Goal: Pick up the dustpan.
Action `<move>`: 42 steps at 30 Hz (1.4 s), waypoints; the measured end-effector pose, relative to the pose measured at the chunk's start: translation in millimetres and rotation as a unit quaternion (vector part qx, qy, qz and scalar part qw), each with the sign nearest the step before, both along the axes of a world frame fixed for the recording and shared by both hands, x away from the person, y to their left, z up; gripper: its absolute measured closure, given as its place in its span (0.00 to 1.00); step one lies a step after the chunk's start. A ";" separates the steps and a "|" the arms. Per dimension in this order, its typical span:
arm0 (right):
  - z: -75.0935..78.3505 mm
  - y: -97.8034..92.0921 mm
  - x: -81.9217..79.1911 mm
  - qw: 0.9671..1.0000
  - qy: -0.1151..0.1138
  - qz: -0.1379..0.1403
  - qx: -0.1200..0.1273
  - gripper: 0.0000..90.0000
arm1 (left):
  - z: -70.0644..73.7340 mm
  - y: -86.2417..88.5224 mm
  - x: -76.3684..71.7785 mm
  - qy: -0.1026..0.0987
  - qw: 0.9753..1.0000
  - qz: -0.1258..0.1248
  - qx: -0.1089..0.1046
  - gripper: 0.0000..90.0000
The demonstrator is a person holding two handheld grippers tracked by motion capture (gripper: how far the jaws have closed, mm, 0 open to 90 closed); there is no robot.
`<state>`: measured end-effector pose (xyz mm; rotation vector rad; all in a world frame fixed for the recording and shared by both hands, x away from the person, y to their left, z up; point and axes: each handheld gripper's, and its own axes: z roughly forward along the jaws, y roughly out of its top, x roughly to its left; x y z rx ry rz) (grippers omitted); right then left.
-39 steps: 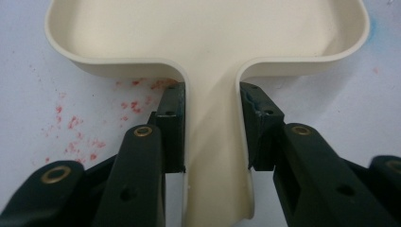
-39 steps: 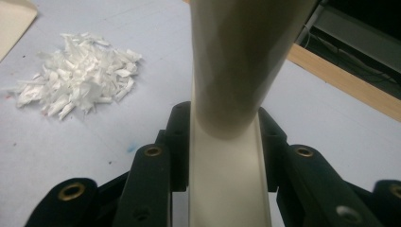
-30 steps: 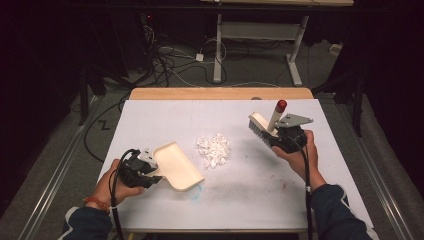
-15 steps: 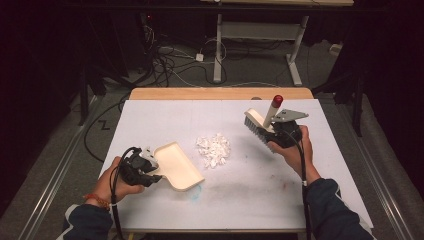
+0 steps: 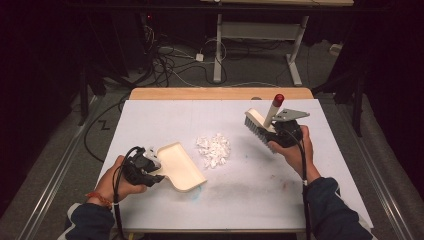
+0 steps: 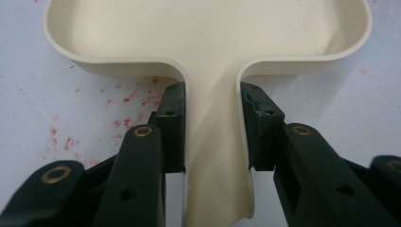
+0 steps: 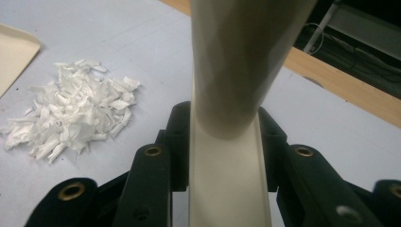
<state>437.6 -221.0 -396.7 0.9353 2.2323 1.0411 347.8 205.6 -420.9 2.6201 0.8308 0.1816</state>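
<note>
White tabletop [image 5: 165,125]: left tool [image 6: 213,130] clamps cream dustpan [image 5: 181,165] (empty), right tool [image 7: 224,137] clamps brush [image 5: 261,125].

Paper scraps [image 5: 213,149] lie mid-table [image 5: 165,115]. At eight o'clock, the left gripper [image 5: 152,169] clamps a dustpan [image 5: 181,166]; at two o'clock, the right gripper [image 5: 274,131] grips a brush [image 5: 259,123].

The worktop [image 5: 165,120] is evenly lit from above while the surroundings stay dark; the brush handle [image 7: 246,61] looms blurred close up.
</note>
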 end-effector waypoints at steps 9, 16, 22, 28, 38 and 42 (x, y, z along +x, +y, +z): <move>1.3 3.4 -4.4 1.000 -0.002 0.003 0.002 0.74 | 0.5 -2.2 -1.7 0.001 1.000 -0.005 0.005 0.70; -0.6 7.1 -5.5 1.000 -0.001 0.010 -0.003 0.74 | -0.9 -1.7 -1.0 0.003 1.000 -0.006 0.005 0.70; -2.9 8.4 -5.0 1.000 0.001 0.013 -0.008 0.74 | -2.7 -2.8 -1.7 0.001 1.000 -0.006 0.009 0.70; -2.1 8.6 -5.0 1.000 -0.001 0.013 -0.007 0.74 | -4.0 -3.1 -0.7 0.005 1.000 -0.006 0.007 0.70; -3.0 8.8 -4.1 1.000 -0.002 0.011 -0.011 0.74 | -5.6 -3.6 -0.5 0.008 1.000 -0.007 0.009 0.70; -3.6 13.6 -2.6 1.000 -0.006 0.013 -0.017 0.74 | -4.7 -4.5 -2.0 0.009 1.000 -0.008 0.010 0.70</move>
